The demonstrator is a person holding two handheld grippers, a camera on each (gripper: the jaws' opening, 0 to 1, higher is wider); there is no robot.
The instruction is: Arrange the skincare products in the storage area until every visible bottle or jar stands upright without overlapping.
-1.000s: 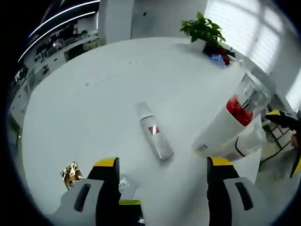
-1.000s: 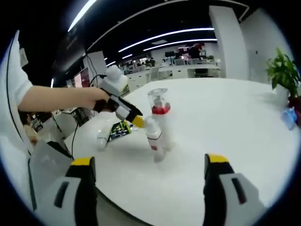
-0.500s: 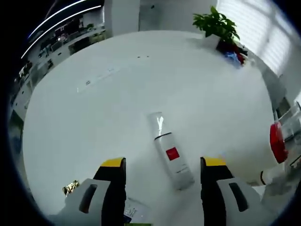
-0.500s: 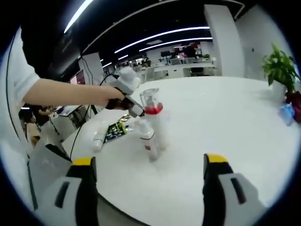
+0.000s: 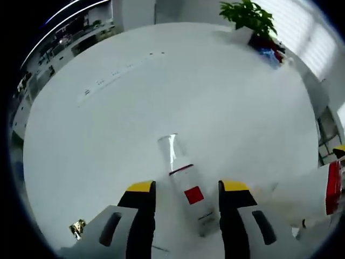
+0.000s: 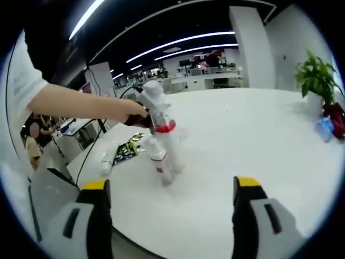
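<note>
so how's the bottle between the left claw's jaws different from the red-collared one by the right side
The silver bottle lies flat on the table; the red-collared bottle stands upright. The silver bottle bears a small red square label, while the red-collared bottle has a red ring under a clear cap. Both sit on the same white table.

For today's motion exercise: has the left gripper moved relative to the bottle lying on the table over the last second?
Yes. The left gripper has closed in on the lying bottle, which now sits between its jaws instead of ahead on the white table.

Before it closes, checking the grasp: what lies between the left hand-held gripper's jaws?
In the left gripper view, the lying bottle sits between the open left hand-held gripper jaws.
</note>
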